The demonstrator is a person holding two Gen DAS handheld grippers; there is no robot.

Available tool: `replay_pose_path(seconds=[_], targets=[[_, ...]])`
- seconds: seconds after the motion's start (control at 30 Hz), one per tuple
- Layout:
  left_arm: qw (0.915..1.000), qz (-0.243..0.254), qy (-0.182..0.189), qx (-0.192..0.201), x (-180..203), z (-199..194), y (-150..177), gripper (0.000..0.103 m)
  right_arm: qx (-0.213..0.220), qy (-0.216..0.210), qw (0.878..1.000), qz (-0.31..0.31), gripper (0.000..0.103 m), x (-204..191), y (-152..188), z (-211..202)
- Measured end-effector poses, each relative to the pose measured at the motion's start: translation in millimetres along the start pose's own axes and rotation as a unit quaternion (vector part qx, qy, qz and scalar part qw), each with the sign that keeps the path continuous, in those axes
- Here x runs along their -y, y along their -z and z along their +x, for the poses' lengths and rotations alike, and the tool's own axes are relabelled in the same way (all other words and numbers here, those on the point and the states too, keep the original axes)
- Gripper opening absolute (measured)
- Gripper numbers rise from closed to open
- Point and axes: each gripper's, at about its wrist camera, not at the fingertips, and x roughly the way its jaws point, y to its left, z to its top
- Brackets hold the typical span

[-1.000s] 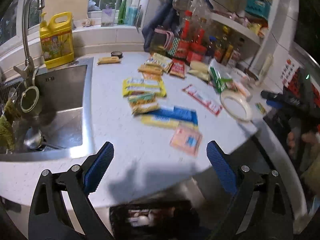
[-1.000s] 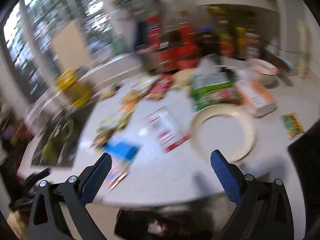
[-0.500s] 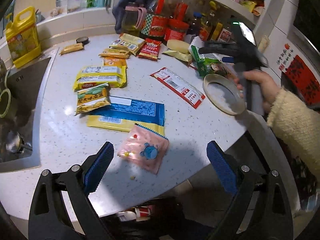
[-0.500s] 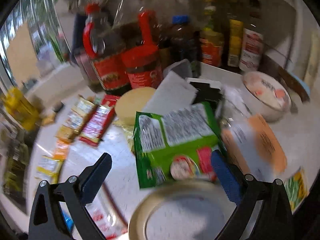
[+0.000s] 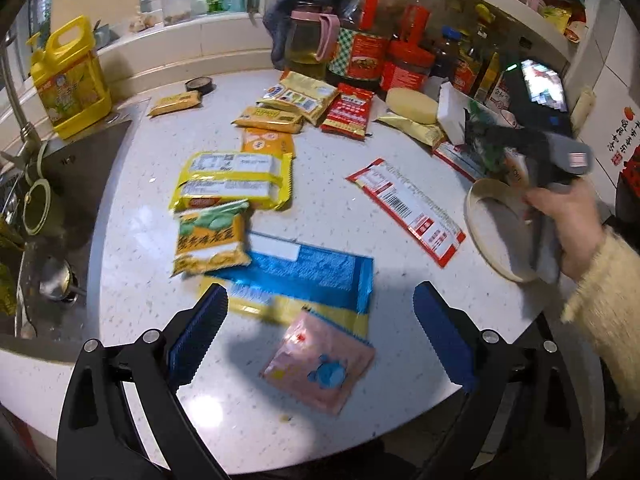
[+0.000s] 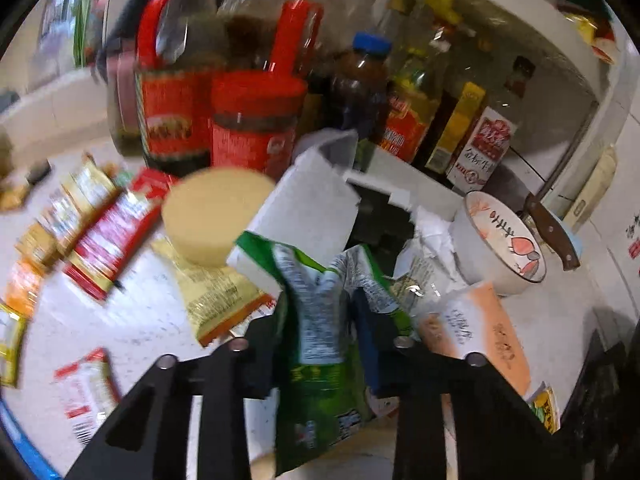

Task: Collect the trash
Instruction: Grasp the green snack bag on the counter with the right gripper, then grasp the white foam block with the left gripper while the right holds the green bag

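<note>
Many snack wrappers lie on the white counter. My left gripper is open, hovering over a pink packet and a blue and yellow wrapper at the near edge. A red and white wrapper lies further right. My right gripper is shut on a green wrapper near the bottles; it also shows in the left wrist view, held by a hand. An orange packet lies just right of it.
Sauce bottles and jars crowd the back. A painted bowl and a knife sit at the right. A white plate lies near the counter's right edge. A sink and yellow detergent jug are left.
My right gripper moved in over the green wrapper and closed on it, crumpling it. My left gripper moved forward over the counter, closer to the pink packet.
</note>
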Motion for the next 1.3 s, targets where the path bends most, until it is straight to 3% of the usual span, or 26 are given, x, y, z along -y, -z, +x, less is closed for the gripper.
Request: replay_pose_path(seconds=[0.13,0.23,0.3,0.4,0.53,0.77,0.8,0.83,0.87,0.9,1.0,1.17,1.3], targets=[[0.9991,0.021,0.034,0.009,16.9,11.8,-20.6,0.092,0.049,-0.058,0.995,0.070,0.023,42.0,-10.5,-57.9],[0.9931,0.044,0.107,0.021,42.2,29.5,-55.2,0.092,0.070,-0.098,0.987,0.110,0.021,74.9,-12.5,-93.3],[0.9838,0.054,0.170,0.020,63.2,49.4,-85.7,0.092,0.079,-0.113,0.983,0.118,0.021,87.8,-10.1,-110.4],[0.9751,0.061,0.213,0.009,92.6,83.2,-126.6,0.092,0.088,-0.129,0.978,0.134,0.021,106.1,-6.1,-128.4],[0.9742,0.045,0.220,-0.018,118.3,135.1,-166.0,0.092,0.101,-0.135,0.974,0.150,0.021,122.9,0.7,-145.0],[0.9833,0.055,0.157,-0.075,160.3,204.4,-200.0,0.090,0.104,-0.142,0.972,0.157,0.021,138.8,7.9,-147.7],[0.9827,0.060,0.158,-0.077,166.3,209.1,-201.5,0.087,0.105,-0.141,0.972,0.154,0.021,139.1,8.2,-146.7],[0.9821,0.067,0.158,-0.079,170.2,211.1,-201.8,0.070,0.104,-0.143,0.972,0.154,0.021,139.9,8.9,-145.3],[0.9815,0.073,0.157,-0.081,174.4,213.7,-203.0,0.040,0.102,-0.146,0.972,0.156,0.021,140.6,10.1,-144.0],[0.9825,0.080,0.146,-0.084,179.0,216.9,-203.8,0.033,0.098,-0.152,0.970,0.160,0.021,141.6,10.7,-140.7],[0.9782,0.059,0.174,-0.097,176.3,224.2,-204.5,0.027,0.098,-0.157,0.969,0.167,0.021,143.2,12.7,-138.0],[0.9770,0.056,0.193,-0.072,169.9,207.8,-202.6,0.018,0.108,-0.152,0.969,0.164,0.021,144.3,14.8,-143.6],[0.9769,0.061,0.200,-0.046,164.3,186.2,-203.3,0.017,0.113,-0.154,0.967,0.167,0.021,144.6,14.9,-146.9]])
